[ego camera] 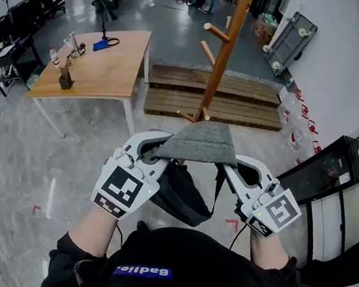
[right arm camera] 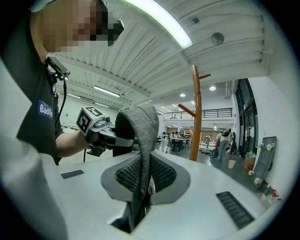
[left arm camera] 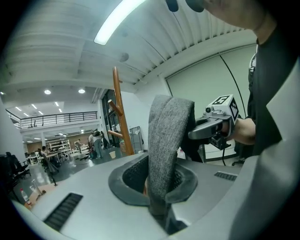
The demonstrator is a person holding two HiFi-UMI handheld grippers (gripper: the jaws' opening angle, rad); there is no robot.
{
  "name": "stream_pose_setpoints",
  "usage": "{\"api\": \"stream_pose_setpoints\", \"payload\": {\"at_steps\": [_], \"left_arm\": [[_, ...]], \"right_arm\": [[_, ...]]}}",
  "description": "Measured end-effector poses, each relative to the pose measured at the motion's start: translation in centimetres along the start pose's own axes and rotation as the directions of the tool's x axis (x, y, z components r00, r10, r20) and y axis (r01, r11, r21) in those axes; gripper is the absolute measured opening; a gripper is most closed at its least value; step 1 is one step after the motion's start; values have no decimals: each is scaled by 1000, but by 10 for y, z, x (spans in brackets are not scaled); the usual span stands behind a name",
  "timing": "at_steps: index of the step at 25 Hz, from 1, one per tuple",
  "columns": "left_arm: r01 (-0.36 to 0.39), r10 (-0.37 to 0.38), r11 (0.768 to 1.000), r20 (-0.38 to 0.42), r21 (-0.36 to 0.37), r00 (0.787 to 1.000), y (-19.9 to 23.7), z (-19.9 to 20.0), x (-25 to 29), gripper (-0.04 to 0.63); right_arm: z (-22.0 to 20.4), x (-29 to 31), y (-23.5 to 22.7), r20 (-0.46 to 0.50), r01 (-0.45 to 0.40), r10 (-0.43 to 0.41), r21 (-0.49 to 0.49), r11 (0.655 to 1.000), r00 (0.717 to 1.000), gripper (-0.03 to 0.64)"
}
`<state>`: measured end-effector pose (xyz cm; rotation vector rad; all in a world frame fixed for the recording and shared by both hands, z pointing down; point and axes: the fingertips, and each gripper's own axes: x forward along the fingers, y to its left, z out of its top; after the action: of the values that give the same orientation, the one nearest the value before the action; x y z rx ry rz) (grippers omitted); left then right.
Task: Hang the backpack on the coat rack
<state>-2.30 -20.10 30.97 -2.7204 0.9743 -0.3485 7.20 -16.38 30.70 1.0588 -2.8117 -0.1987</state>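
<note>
Backpack (ego camera: 184,194) hangs at lower centre of the head view, its black body slung beneath a grey fabric band (ego camera: 199,142) stretched between the two grippers. The left gripper (ego camera: 149,152) has its jaws pinching one end of that band, and the right gripper (ego camera: 227,165) pinches the other end; each gripper view shows the cloth wedged between the jaws. Beyond, toward the upper right, stands the coat rack (ego camera: 223,44), well apart, with a bare peg (ego camera: 216,32) angled upward. To do this well, I judge: hold both pinches firm with the band taut, carry it above the peg tip, lower it into the crook, and release only once the weight hangs there
</note>
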Motion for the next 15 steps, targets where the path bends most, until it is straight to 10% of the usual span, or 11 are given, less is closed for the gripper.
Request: {"api": "stream_pose_setpoints", "payload": {"at_steps": [15], "left_arm": [[140,-150,966,30,217,988,125,53,7,31]], "right_arm": [[85,79,-30,-41,114,-123,-172,978,992,31]]}}
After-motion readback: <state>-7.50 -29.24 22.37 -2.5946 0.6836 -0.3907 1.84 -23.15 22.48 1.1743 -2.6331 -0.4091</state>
